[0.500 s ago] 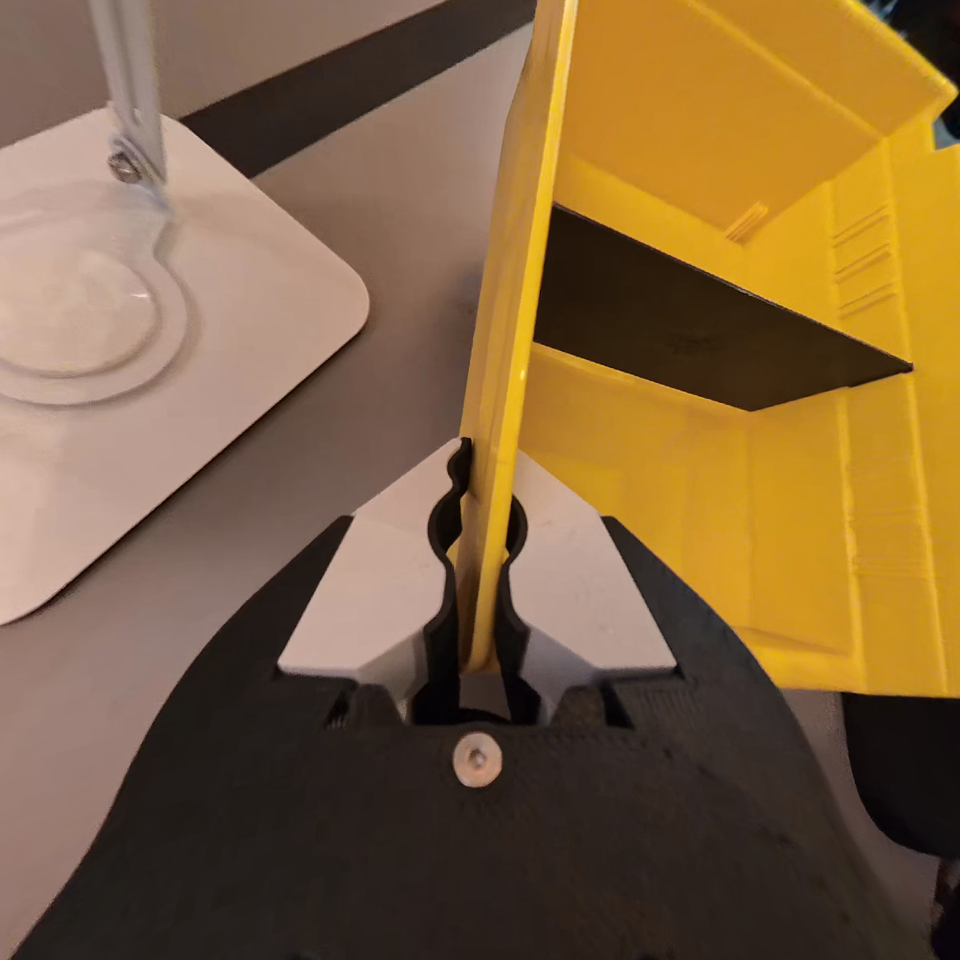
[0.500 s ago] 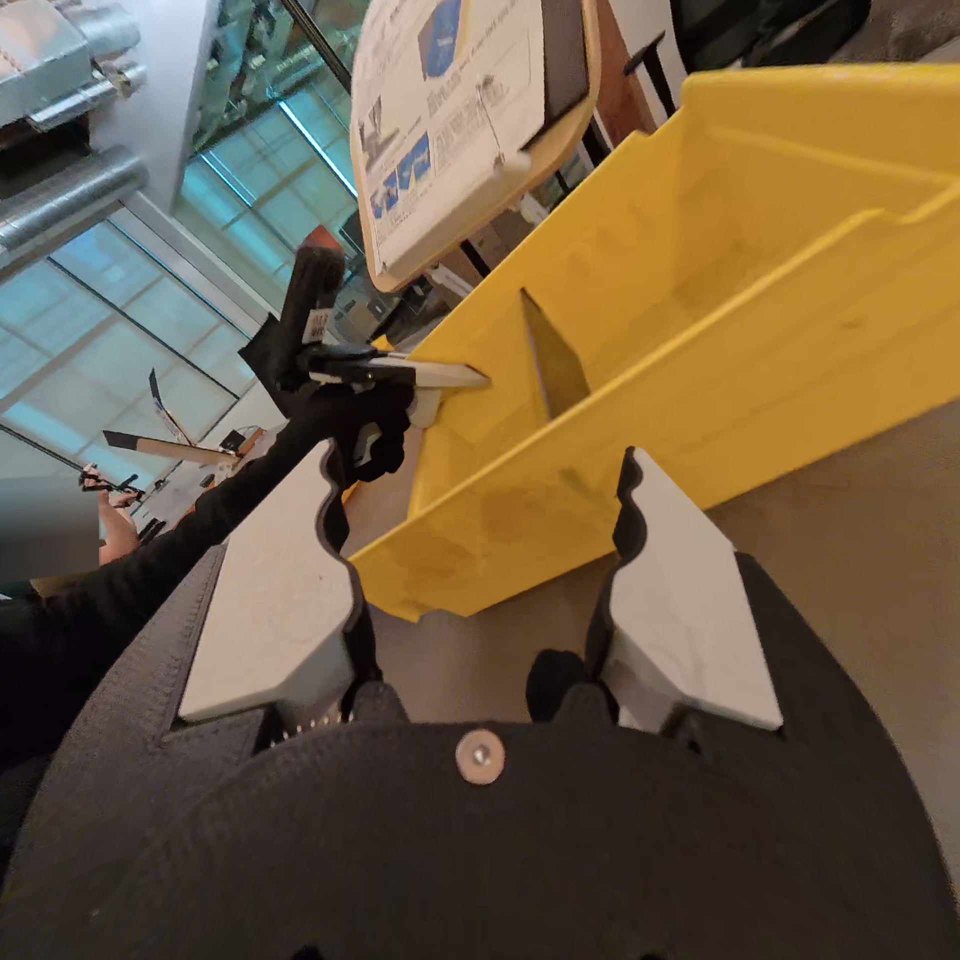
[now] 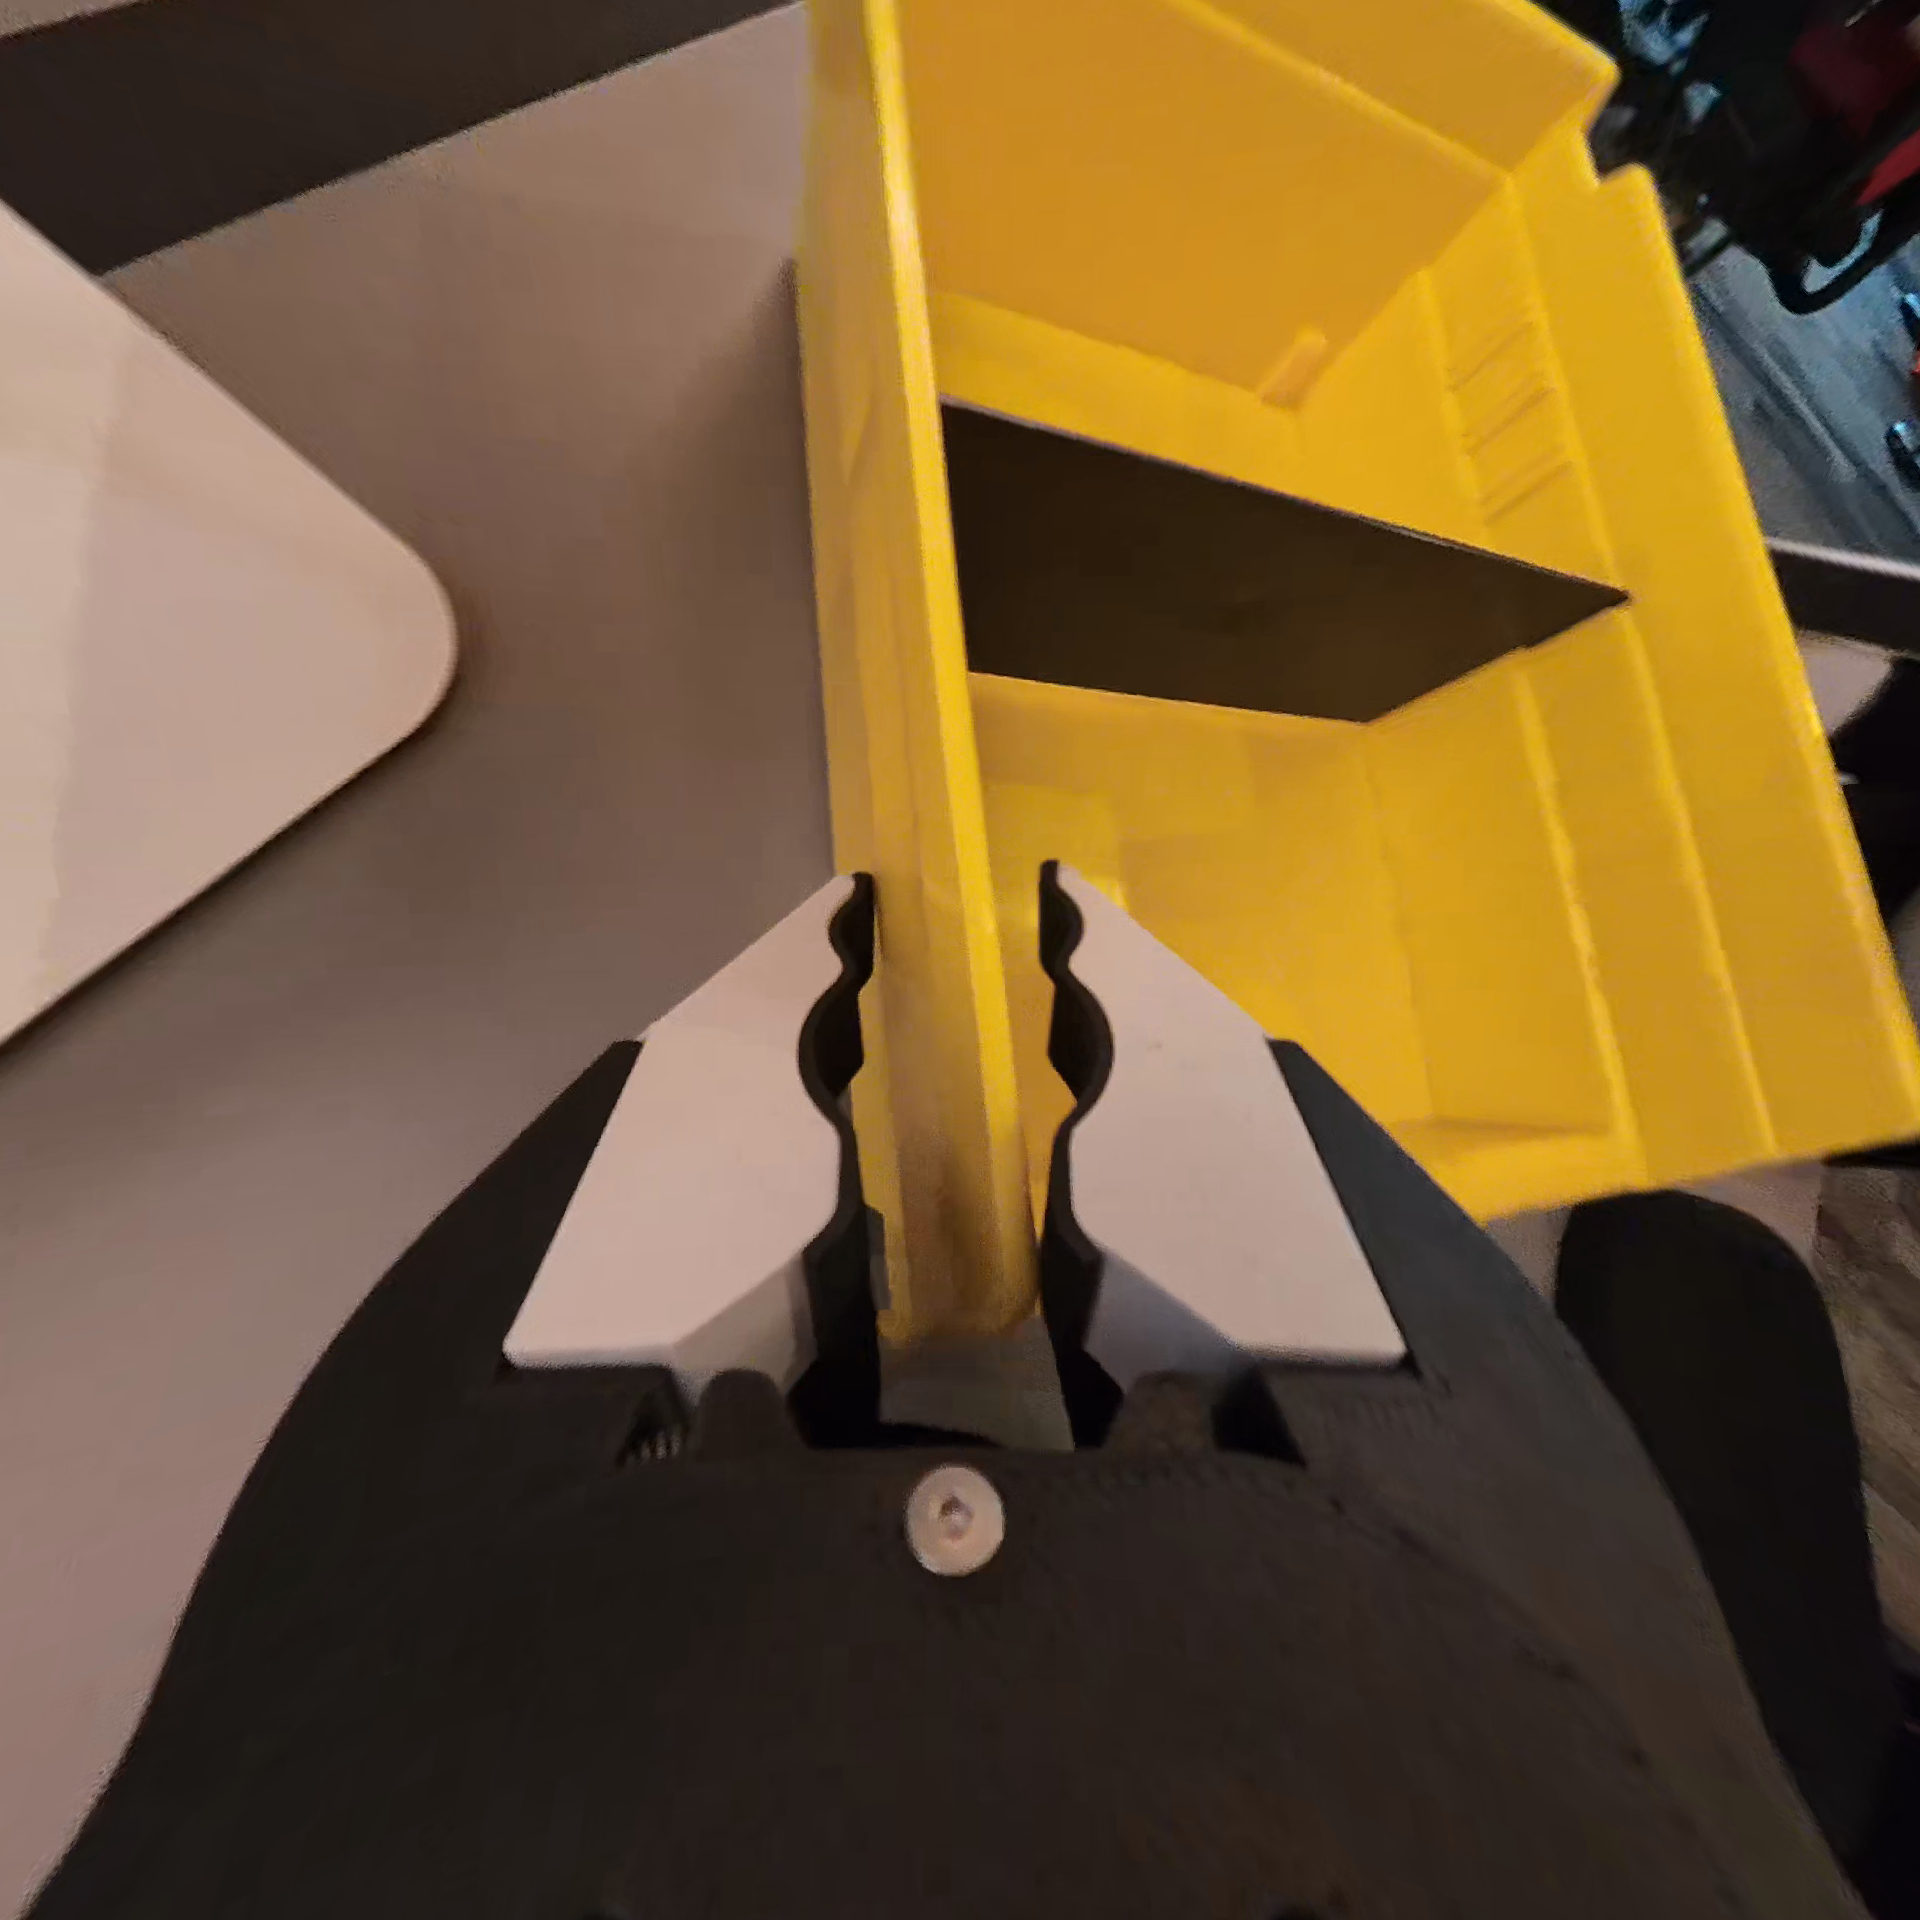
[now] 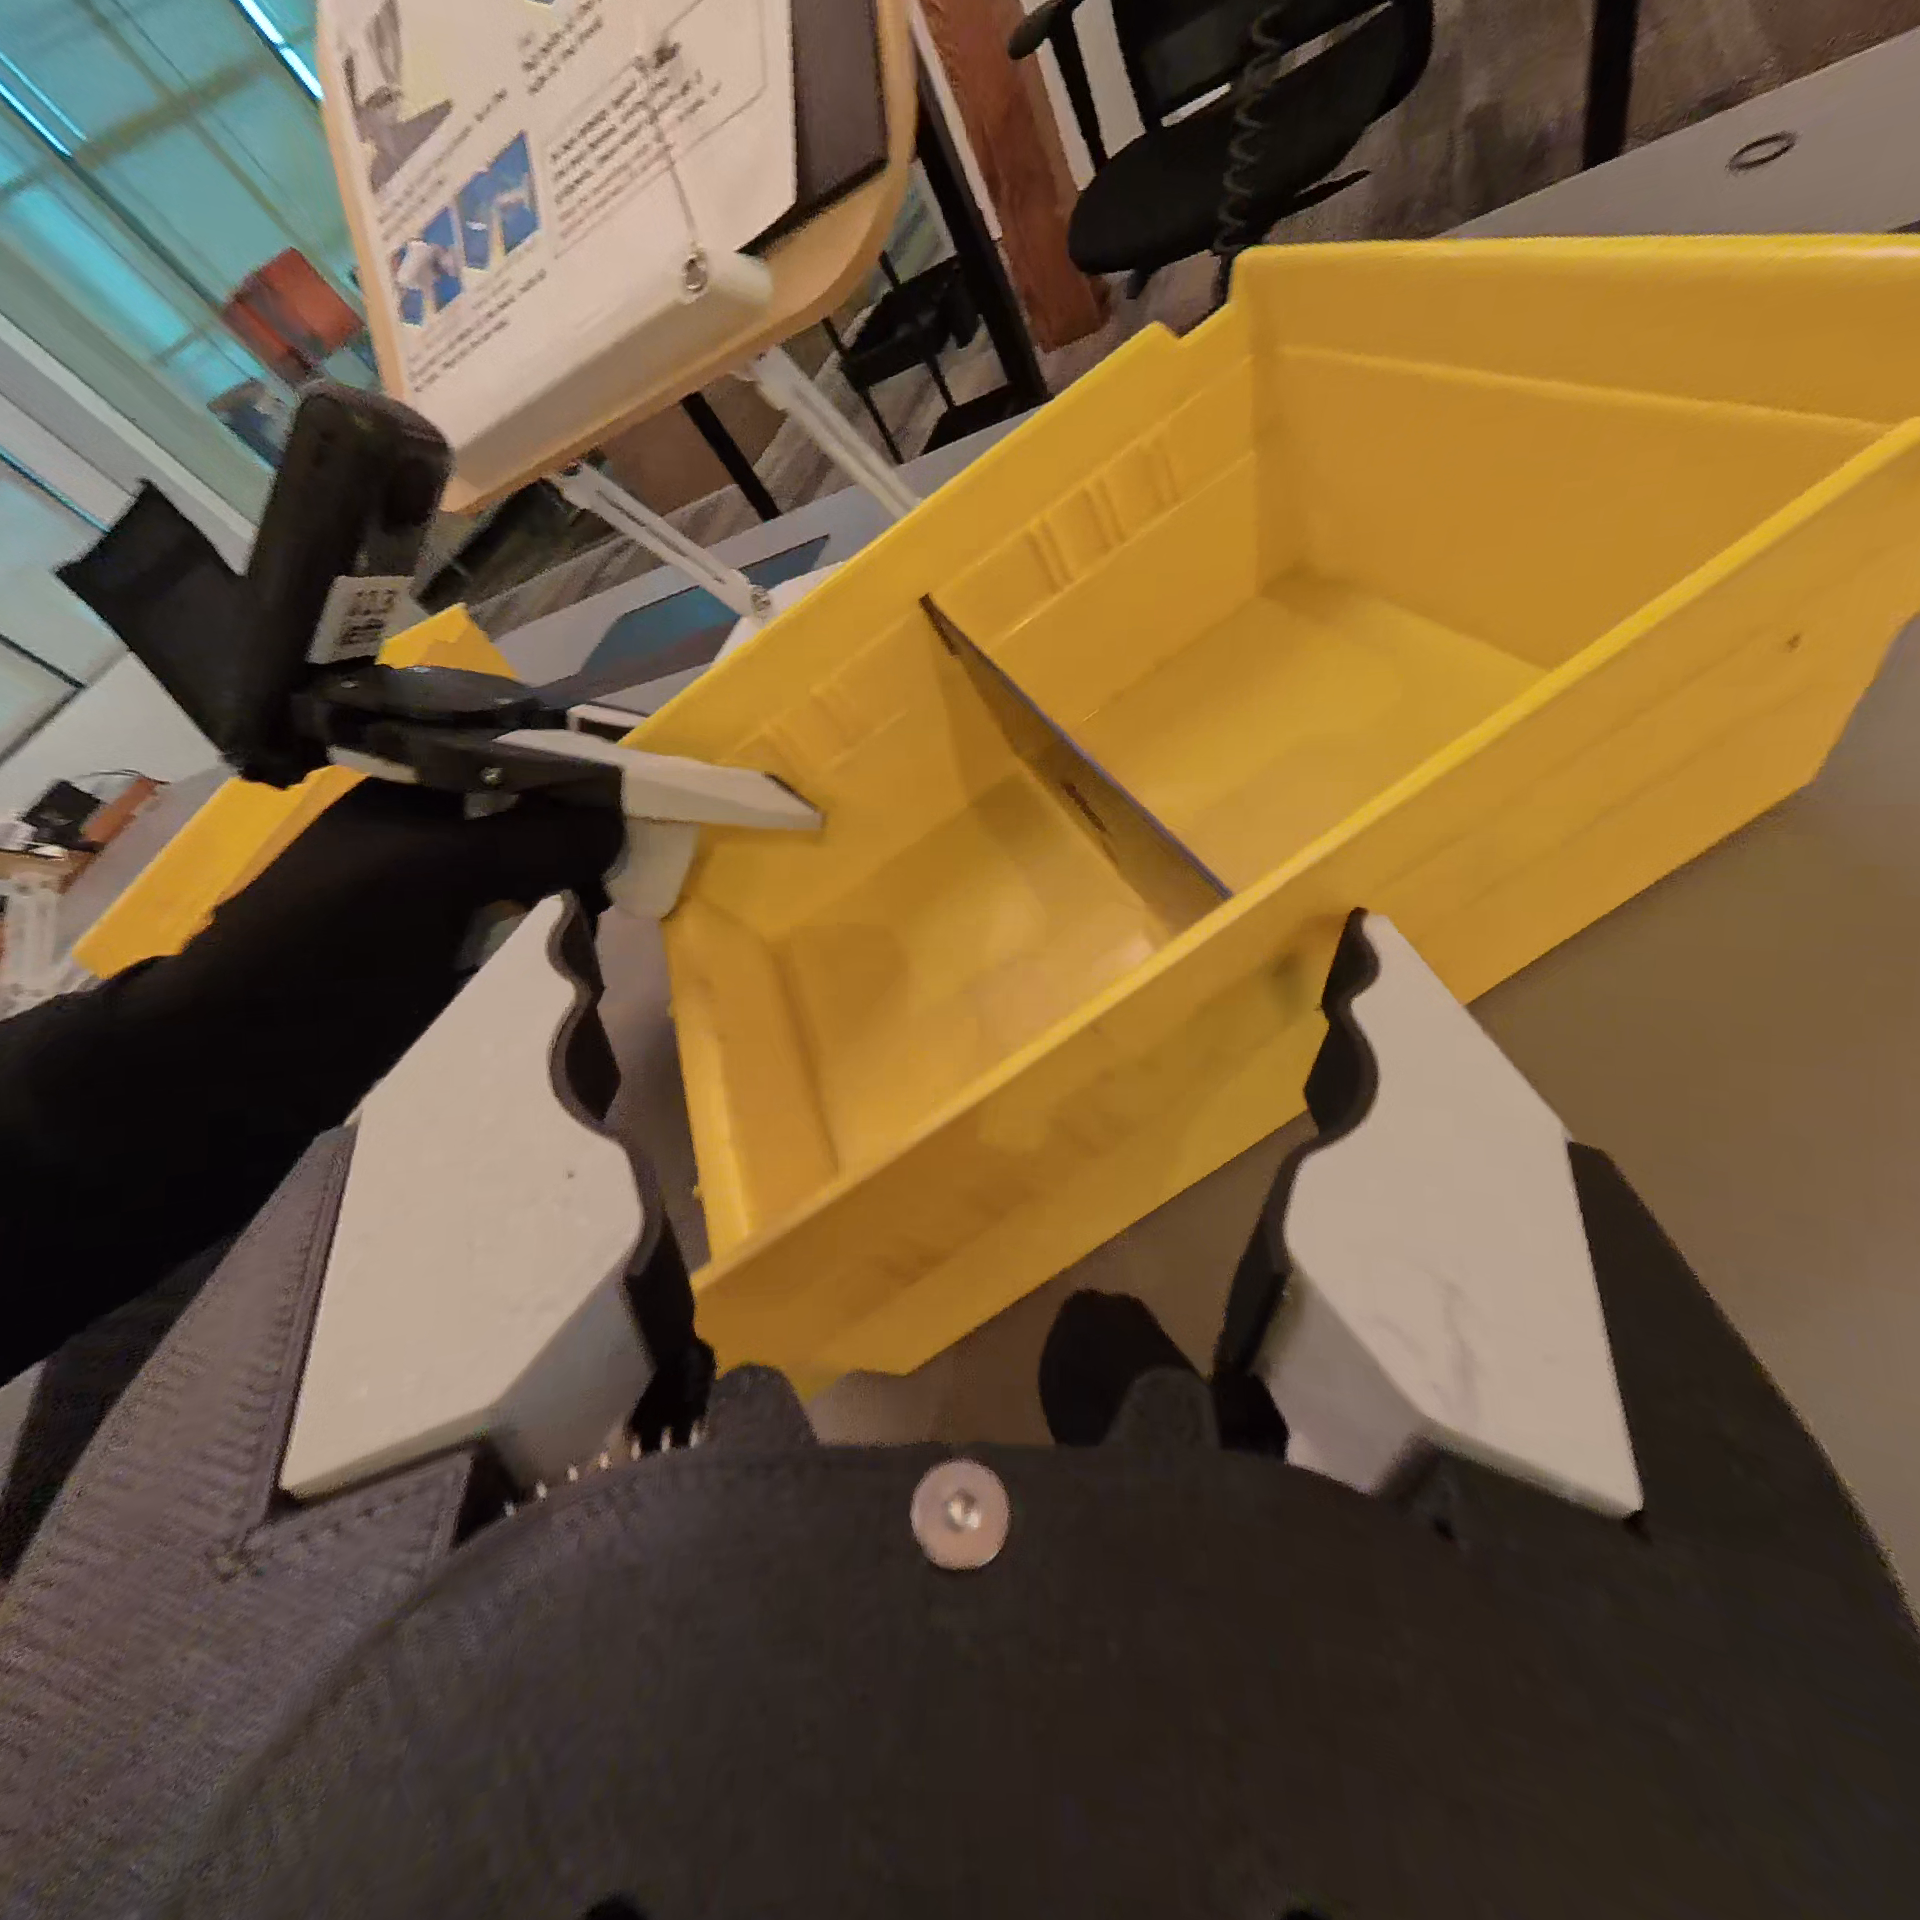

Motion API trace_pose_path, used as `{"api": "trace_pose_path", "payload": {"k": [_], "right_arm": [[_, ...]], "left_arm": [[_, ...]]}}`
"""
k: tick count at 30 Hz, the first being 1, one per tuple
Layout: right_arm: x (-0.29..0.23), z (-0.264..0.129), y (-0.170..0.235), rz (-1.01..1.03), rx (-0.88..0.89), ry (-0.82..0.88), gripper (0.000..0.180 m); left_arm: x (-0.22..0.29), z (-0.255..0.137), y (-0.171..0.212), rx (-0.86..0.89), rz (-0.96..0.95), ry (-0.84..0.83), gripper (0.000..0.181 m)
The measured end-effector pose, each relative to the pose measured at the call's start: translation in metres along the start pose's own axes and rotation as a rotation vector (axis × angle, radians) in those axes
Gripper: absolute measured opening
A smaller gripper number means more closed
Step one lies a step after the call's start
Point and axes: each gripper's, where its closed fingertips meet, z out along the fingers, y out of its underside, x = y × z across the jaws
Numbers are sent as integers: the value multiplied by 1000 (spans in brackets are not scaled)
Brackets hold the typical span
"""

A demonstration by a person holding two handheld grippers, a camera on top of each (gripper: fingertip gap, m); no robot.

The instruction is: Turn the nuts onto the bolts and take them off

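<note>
The left gripper (image 3: 956,894) straddles the near side wall of the yellow bin (image 3: 1195,312); its jaws stand slightly apart, the left pad touching the wall's outer face and a narrow gap showing at the right pad, so the wall lies between them without a firm clamp. The right gripper (image 4: 971,935) hangs over the bin's near corner with its jaws wide apart and nothing between them; the corner of the bin lies below the gap.

The bin rests on the grey tabletop (image 3: 520,520); a dark divider (image 3: 1195,592) crosses it and splits it into two compartments; both compartments appear bare in both views. No nut or bolt can be made out in either view; the location of the task's parts cannot be told.

Surroundings: a white rounded plate (image 3: 156,571) lies on the tabletop to the left of the bin, well apart from it; in the right wrist view a second yellow bin (image 4: 239,842) shows partly behind a black sleeve (image 4: 208,1060); above the bin a board carrying a printed sheet (image 4: 582,177) stands on a white arm; black office chairs (image 4: 1195,177) stand beyond the tabletop.

Obstructions: the bin's side wall occupies the left jaws' gap; the divider blocks passage between compartments; the sleeve and left gripper (image 4: 800,816) cross the bin's left end.
</note>
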Motion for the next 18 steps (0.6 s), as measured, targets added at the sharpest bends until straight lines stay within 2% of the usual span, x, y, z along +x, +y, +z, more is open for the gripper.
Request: {"api": "trace_pose_path", "payload": {"k": [8, 18], "right_arm": [[51, 1, -20, -70, -13, 113, 138], [71, 3, -25, -125, -48, 154, 133]], "left_arm": [[47, 23, 4, -54, 93, 30, 48], [60, 33, 2, -62, 119, 27, 57]]}}
